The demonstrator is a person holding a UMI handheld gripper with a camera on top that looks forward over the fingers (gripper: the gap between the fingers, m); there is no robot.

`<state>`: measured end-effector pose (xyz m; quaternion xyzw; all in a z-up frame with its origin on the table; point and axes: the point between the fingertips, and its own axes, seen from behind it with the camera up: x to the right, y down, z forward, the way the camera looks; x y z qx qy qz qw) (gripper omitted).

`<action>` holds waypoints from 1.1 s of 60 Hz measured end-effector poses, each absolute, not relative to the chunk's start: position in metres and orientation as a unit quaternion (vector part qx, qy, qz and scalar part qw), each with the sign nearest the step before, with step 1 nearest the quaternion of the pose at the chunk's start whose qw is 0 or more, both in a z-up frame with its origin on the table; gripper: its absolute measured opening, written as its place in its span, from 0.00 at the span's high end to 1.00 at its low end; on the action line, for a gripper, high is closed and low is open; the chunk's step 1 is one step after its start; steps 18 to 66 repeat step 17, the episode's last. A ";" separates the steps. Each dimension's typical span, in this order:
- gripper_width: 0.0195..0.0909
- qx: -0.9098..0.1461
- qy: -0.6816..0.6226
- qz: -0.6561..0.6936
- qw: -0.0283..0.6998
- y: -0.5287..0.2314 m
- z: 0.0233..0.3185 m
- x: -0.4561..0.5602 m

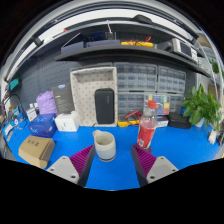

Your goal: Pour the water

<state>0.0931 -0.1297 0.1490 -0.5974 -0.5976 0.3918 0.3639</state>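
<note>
Tongs: the gripper (113, 166) is held low over the blue table (180, 150), and its fingers are spread apart with nothing pinched.
Cup: a pale cup (104, 145) is seen standing on the table, just ahead of the fingers, nearer the left one.
Bottle: a red bottle (147, 130) is seen upright beyond the right finger.
Beside: a brown box (37, 150) is placed to the left.

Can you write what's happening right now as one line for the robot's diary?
gripper: open | cup: between fingers, on blue table | bottle: upright, beyond right finger | pouring: not begun
</note>
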 end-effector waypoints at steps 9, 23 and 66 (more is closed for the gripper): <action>0.25 -0.580 -0.602 0.402 0.374 -0.145 0.169 0.106; 0.25 -0.585 -0.598 0.388 0.387 -0.142 0.173 0.114; 0.25 -0.585 -0.598 0.388 0.387 -0.142 0.173 0.114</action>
